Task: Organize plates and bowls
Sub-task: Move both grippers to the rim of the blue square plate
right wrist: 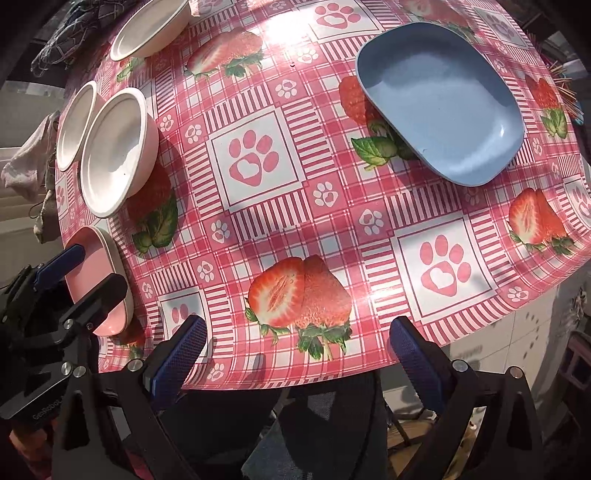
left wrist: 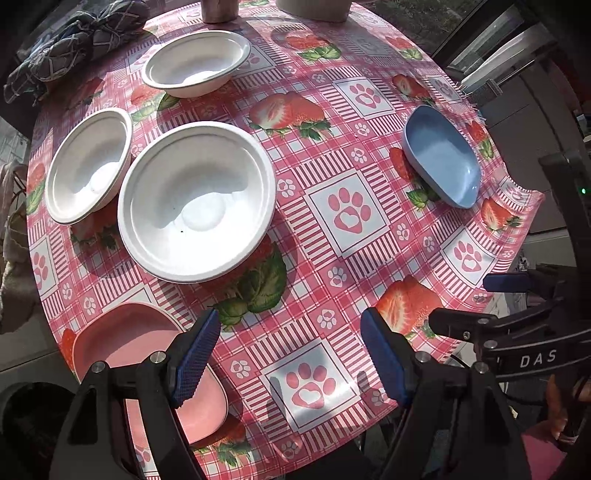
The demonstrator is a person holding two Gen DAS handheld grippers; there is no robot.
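Observation:
Three white round bowls stand on the left of the table: a near one (left wrist: 195, 201), one to its left (left wrist: 88, 166) and a far one (left wrist: 195, 62). A pink plate (left wrist: 122, 343) lies at the near left edge, partly behind my left finger. A blue plate (left wrist: 441, 157) lies at the right, also in the right wrist view (right wrist: 439, 99). My left gripper (left wrist: 291, 354) is open and empty above the near table edge. My right gripper (right wrist: 299, 362) is open and empty at the near edge. The pink plate (right wrist: 98, 280) and white bowls (right wrist: 118, 151) show at left in the right wrist view.
The table carries a pink strawberry-and-paw tablecloth (left wrist: 347, 214). A dark patterned cloth bundle (left wrist: 70, 44) lies at the far left. Two containers (left wrist: 314, 9) stand at the far edge. The right gripper shows at the right of the left wrist view (left wrist: 517, 325).

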